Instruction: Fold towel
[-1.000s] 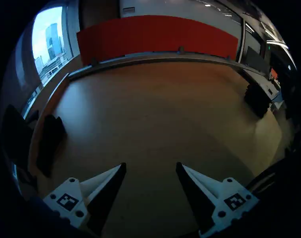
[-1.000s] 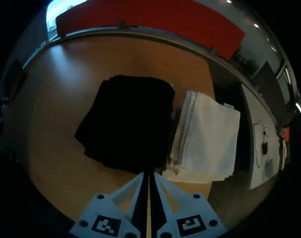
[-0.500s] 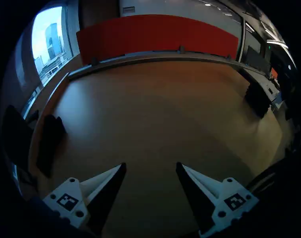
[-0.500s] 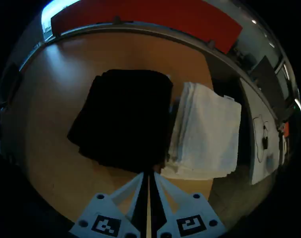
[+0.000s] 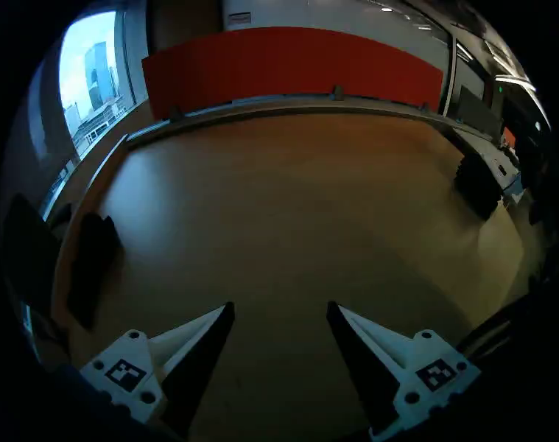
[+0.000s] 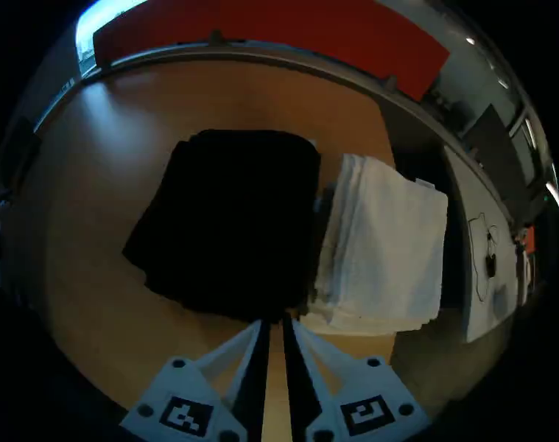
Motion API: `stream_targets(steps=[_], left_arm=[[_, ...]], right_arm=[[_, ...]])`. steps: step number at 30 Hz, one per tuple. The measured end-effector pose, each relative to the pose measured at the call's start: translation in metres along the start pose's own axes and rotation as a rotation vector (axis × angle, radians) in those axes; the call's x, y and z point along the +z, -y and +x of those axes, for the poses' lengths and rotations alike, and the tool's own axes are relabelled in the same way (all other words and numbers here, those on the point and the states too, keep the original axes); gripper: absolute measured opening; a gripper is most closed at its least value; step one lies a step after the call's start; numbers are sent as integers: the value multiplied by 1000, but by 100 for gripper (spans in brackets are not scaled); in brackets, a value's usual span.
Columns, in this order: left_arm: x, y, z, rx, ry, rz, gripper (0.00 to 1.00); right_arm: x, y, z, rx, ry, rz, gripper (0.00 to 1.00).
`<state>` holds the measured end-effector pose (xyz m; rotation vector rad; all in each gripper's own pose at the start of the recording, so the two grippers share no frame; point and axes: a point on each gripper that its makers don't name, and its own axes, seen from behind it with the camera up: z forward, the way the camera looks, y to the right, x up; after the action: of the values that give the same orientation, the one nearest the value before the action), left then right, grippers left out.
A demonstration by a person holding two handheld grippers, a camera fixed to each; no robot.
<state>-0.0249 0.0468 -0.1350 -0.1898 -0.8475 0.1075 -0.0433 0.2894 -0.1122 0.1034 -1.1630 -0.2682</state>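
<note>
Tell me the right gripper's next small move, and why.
The right gripper is barely parted and empty, tips right by the near edge of the black towel beside the white towel. I'd probably open it wider and ease forward onto that edge.

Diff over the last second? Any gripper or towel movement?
Right gripper fingers parted slightly, the gap wider than before; it grips nothing. Black towel and white towel lie side by side as before. Left gripper unchanged, open over the table.
</note>
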Motion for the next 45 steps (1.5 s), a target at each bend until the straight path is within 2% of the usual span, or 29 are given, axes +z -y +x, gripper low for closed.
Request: stream_targets(steps=[5,12,24,38,45], left_arm=[[0,-1,1,0,-2,-4,93],[0,-3,3,1,-7,-7,93],[-3,-1,4,-7,-19,-12,93],[-8,0,10,-12,-40,-16,93],[-9,0,11,-12,-44,-15,93]], right_arm=[[-2,1,-2,-26,5,-11,54],[-3,9,2,-28,-14,-8,90],[-8,18,13,18,-60,4,92],[-23,31,48,249,-244,17,92],[-28,37,63,343,-302,20,92]])
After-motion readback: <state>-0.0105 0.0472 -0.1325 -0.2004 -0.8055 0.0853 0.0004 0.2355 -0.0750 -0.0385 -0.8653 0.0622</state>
